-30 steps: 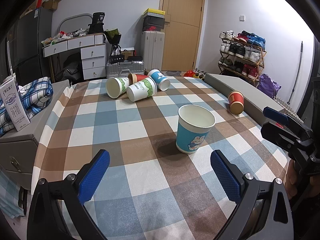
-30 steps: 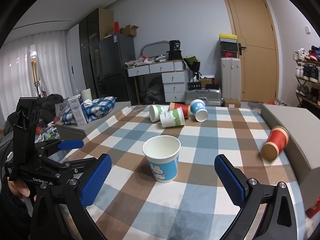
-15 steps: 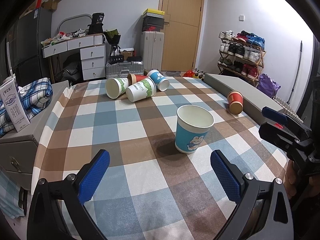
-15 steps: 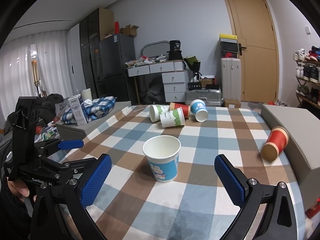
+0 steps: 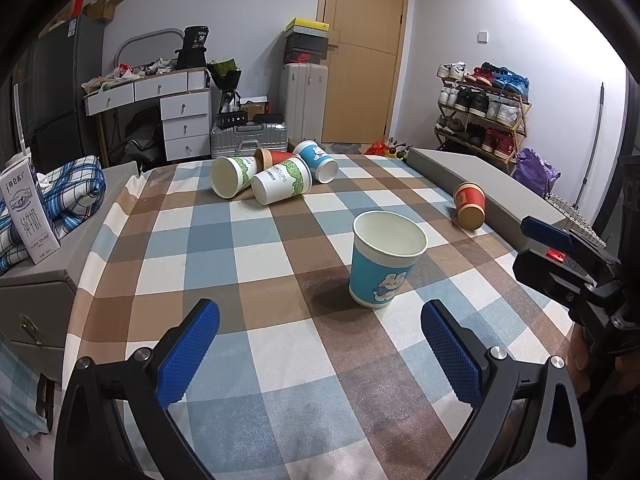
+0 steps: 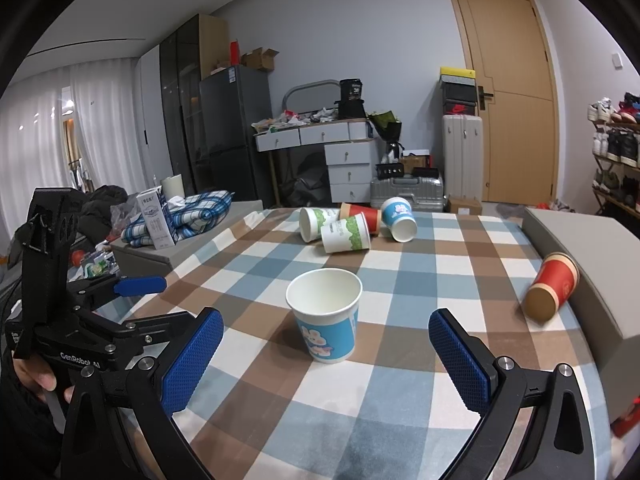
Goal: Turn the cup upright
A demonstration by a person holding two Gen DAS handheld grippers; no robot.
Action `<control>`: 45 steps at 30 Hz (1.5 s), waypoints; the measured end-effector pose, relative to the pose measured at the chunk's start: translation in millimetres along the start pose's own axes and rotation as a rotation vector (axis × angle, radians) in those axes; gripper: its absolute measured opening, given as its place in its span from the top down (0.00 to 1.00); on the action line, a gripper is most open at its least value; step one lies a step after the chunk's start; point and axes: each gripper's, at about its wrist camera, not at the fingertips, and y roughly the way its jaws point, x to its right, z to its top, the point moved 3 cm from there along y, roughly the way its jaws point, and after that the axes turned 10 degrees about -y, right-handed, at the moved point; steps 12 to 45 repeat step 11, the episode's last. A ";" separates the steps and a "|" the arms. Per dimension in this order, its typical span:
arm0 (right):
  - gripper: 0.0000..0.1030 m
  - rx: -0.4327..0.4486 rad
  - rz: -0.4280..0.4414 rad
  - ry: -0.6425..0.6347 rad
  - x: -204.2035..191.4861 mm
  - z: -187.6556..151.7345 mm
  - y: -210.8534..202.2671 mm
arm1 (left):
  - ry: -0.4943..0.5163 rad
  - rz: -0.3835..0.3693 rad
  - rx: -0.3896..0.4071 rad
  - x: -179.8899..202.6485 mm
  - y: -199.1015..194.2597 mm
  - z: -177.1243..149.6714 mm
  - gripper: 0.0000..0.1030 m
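Both grippers are hanging released over the near edge of the table [image 5: 120,216]: left gripper [image 5: 320,354] and right gripper [image 6: 326,354], jaws spread wide, nothing between the pads. I am holding them back and apart, probably so the blue cup [image 5: 386,258] stays undisturbed. It is standing upright, mouth up, near the table's middle, clear of both tools. Four cups [image 5: 276,178] are lying tipped in a touching cluster at the far edge; a red cup [image 5: 470,206] is lying on its side against the grey box [image 5: 488,184] at the right edge. Compared with a second ago, almost nothing is changing: the left view is only drifting slightly, cups unmoved. I judge this flip done; the tipped ones come next.
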 end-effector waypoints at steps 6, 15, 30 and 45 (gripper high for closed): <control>0.00 -0.002 0.001 -0.001 -0.5 -0.4 0.8 | 0.002 -0.004 -0.002 0.4 -0.4 0.0 0.04; 0.00 -0.005 0.000 -0.003 -1.1 -1.2 2.1 | 0.001 -0.004 -0.003 1.2 -0.6 -0.3 0.04; 0.00 -0.005 0.000 -0.003 -1.1 -1.2 2.1 | 0.001 -0.004 -0.003 1.2 -0.6 -0.3 0.04; 0.00 -0.005 0.000 -0.003 -1.1 -1.2 2.1 | 0.001 -0.004 -0.003 1.2 -0.6 -0.3 0.04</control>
